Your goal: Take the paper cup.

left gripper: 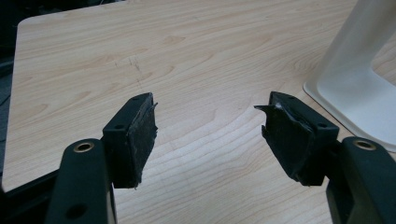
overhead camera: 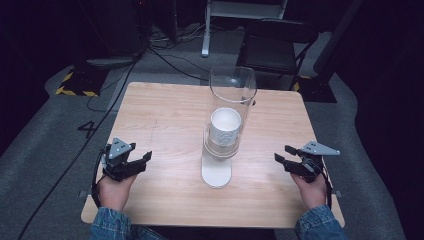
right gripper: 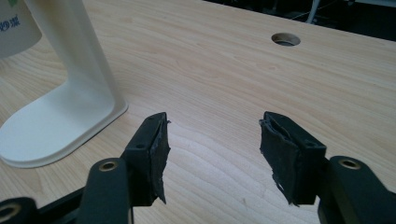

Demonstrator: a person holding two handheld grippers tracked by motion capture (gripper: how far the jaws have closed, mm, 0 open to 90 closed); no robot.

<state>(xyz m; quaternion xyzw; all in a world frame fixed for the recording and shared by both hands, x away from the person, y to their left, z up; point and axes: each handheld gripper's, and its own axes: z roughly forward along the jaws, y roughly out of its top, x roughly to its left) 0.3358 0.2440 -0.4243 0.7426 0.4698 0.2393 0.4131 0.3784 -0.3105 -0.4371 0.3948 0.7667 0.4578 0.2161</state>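
Note:
A cup dispenser stands at the middle of the wooden table (overhead camera: 165, 115): a tall clear tube (overhead camera: 233, 85) on a white stand (overhead camera: 216, 172), with a white paper cup (overhead camera: 225, 125) inside. My left gripper (overhead camera: 148, 156) rests near the table's left edge, pointing toward the stand, open and holding nothing. My right gripper (overhead camera: 282, 153) mirrors it near the right edge, also open and holding nothing. In the left gripper view the gripper (left gripper: 210, 105) faces bare wood, with the stand (left gripper: 345, 102) at the right. In the right gripper view the gripper (right gripper: 215, 121) has the stand (right gripper: 56, 126) to its left.
A round cable hole (right gripper: 285, 39) pierces the table toward its far side. Beyond the table stand a dark chair (overhead camera: 272, 50) and a white frame leg (overhead camera: 206, 30). Cables cross the grey floor, and yellow-black tape (overhead camera: 75, 85) marks it at the left.

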